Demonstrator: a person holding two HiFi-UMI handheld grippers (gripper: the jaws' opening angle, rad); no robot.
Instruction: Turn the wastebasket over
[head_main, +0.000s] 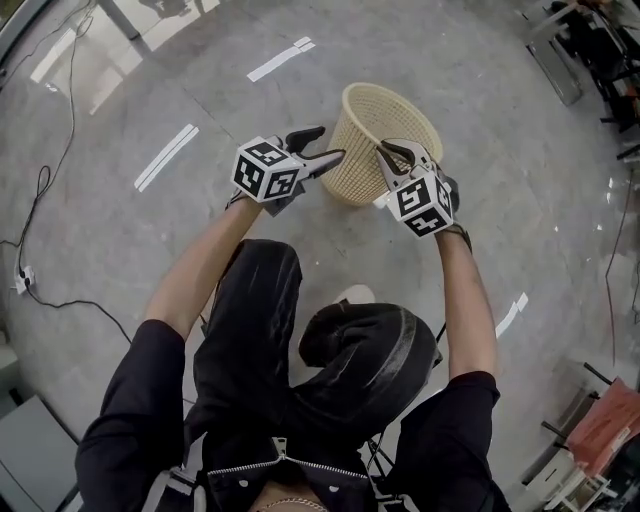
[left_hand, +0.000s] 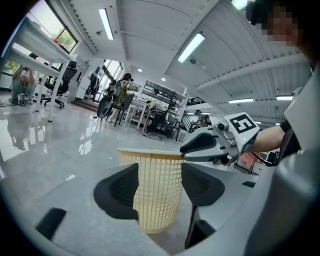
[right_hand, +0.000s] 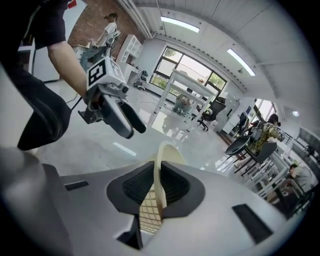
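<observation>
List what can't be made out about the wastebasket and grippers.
- Head view: whether the cream lattice plastic wastebasket rests on the grey floor; its wall hides the base.
- Left gripper view: whether the left gripper touches it; black pads overlap its sides.
- Right gripper view: most of the basket, behind the right gripper gripping its rim.

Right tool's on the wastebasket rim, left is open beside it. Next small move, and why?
Probably close the left tool onto the wastebasket near its rim. The right tool is shut on the rim alone, the mouth faces up, and the left jaws stand apart beside its wall; a second hold should steady the flip.
</observation>
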